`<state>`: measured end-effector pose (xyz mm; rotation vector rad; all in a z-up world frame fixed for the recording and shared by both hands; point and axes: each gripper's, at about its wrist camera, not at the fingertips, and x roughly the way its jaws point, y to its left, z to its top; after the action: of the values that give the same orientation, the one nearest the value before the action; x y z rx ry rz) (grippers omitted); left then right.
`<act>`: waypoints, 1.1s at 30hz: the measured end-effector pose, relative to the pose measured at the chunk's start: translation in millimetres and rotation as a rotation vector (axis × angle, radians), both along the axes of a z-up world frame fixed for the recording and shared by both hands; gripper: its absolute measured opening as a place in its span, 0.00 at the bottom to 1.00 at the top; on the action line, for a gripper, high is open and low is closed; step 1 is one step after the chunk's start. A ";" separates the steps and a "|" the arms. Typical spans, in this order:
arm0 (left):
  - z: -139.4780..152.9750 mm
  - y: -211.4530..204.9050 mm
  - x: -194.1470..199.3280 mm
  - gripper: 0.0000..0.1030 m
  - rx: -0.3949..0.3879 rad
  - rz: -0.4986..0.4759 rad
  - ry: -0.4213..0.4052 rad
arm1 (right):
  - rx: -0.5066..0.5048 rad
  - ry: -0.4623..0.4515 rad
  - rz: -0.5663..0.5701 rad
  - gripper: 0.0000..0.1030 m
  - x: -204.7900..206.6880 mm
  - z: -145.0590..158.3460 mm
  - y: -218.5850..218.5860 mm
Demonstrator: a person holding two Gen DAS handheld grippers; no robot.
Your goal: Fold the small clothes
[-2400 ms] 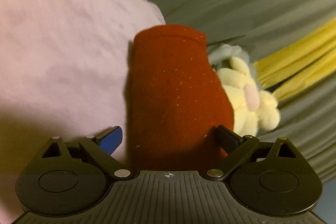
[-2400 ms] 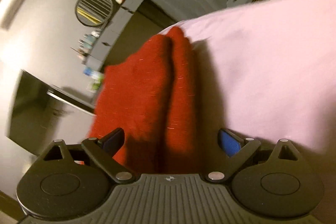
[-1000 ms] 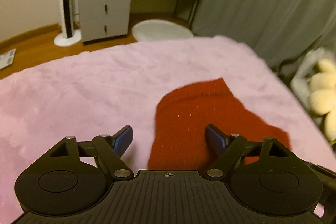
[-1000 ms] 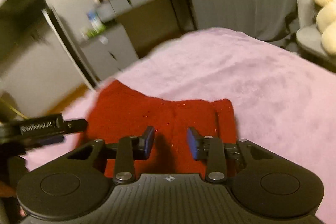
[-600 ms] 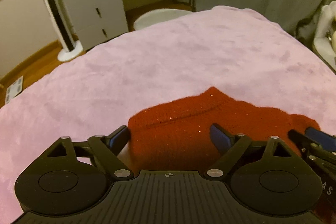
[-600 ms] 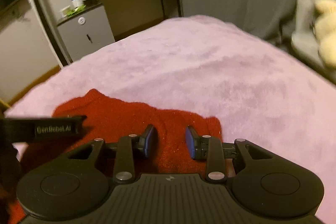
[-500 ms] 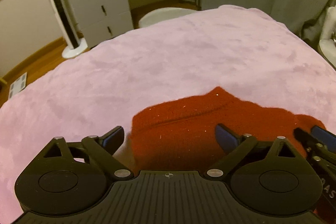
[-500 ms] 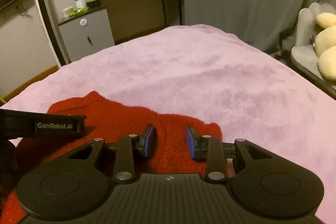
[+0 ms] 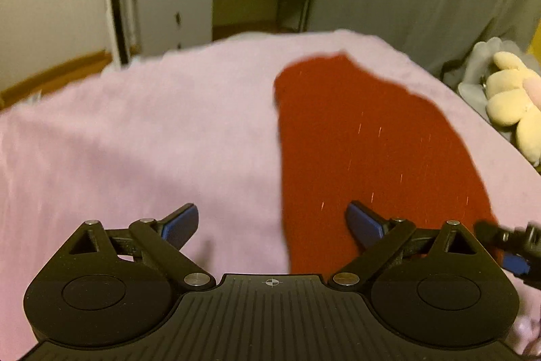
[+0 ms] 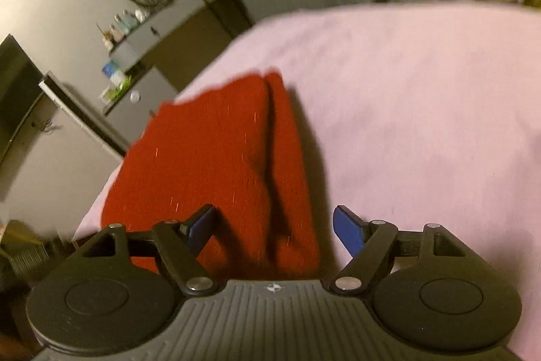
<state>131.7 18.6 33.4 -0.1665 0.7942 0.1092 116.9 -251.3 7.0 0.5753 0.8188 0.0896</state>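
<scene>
While both cameras smeared with motion, the small dark red knitted garment (image 9: 365, 144) lay flat on the pink plush bedspread (image 9: 142, 137), doubled over on itself: the right wrist view showed two layers with a lengthwise crease (image 10: 270, 158) running between them.

Left gripper (image 9: 270, 225): jaws stood wide apart, nothing between the pads. Its left pad sat over bare bedspread, its right pad over the near end of the red cloth; whether that pad touched the cloth could not be told. Its jaws had been opening within the last second.

Right gripper (image 10: 274, 229): jaws apart, having just been opening; the near end of the folded garment lay between them, but the pads did not press on it. Judged released.

Progress, as a judgement: at least one fold appeared done and the piece set down. Edges looked roughly aligned, though blur hid the far corners. What might remain is a second fold across the length, or a smoothing pass, or nothing more for this item. No other clothes showed in either view.

Background only: a cream plush toy (image 9: 514, 110) beside the bed, a grey drawer cabinet (image 9: 175, 16) beyond it.
</scene>
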 end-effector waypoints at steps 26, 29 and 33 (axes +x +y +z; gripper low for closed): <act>-20.7 -12.5 -8.5 0.92 0.060 -0.033 0.133 | 0.688 -0.044 -0.126 0.23 -15.3 -49.9 -5.9; -21.5 -4.1 -9.7 0.94 0.020 -0.017 0.142 | 0.653 -0.063 -0.142 0.17 -13.1 -47.8 -14.1; -20.3 3.2 -15.9 0.94 0.001 -0.036 0.156 | 0.138 0.021 -0.092 0.38 -5.7 -28.7 0.3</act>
<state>115.8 21.8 13.0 -0.1434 0.9527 0.0893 111.2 -250.9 -21.8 0.7441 0.8096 0.0564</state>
